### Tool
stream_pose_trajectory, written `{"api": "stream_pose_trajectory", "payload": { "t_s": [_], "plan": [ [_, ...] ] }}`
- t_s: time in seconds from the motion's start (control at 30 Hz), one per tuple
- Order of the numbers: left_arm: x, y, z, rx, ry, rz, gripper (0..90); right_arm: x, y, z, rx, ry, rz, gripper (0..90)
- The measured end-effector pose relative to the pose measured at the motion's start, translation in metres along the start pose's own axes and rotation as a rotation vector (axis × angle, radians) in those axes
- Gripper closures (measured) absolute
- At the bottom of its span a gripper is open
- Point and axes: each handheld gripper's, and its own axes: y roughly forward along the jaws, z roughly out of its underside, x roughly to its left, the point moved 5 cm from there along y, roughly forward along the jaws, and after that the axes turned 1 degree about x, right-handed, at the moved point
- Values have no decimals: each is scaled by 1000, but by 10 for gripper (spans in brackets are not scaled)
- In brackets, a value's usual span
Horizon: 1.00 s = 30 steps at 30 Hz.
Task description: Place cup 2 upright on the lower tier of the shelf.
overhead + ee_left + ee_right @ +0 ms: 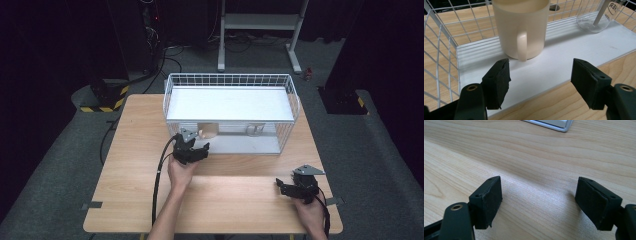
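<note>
A cream mug (521,27) stands upright on the lower white shelf (564,57) of a wire rack (230,80), its handle turned toward me. My left gripper (541,80) is open just in front of that handle, its pads (497,82) clear of the mug. From above, the left gripper (192,146) sits at the rack's front left, with the mug (208,131) right behind it. Near the table's front right, my right gripper (280,186) rests low over the wood. Its jaws (539,202) stand open over bare table with nothing between them.
A clear glass beaker (599,17) with a white stick in it stands on the same shelf, right of the mug. The rack's upper shelf (230,102) covers the lower one. The wooden table (220,200) spreads in front of the rack. Cables and a metal stand lie on the floor behind.
</note>
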Motion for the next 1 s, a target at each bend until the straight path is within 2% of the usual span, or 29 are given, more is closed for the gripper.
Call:
{"api": "stream_pose_trajectory", "payload": {
  "t_s": [0.47,0.57,0.6,0.83,1.0],
  "plan": [
    [-1,-9,-1,-5,2,6,312,0,0,0,0,0,0,216],
    [-2,-12,-1,-22,1,4,312,0,0,0,0,0,0,216],
    [0,-13,-1,-22,13,2,312,0,0,0,0,0,0,216],
    [2,-18,1,-25,-2,5,309,0,0,0,0,0,0,216],
    [2,-21,2,-25,4,13,299,0,0,0,0,0,0,216]
  ]
}}
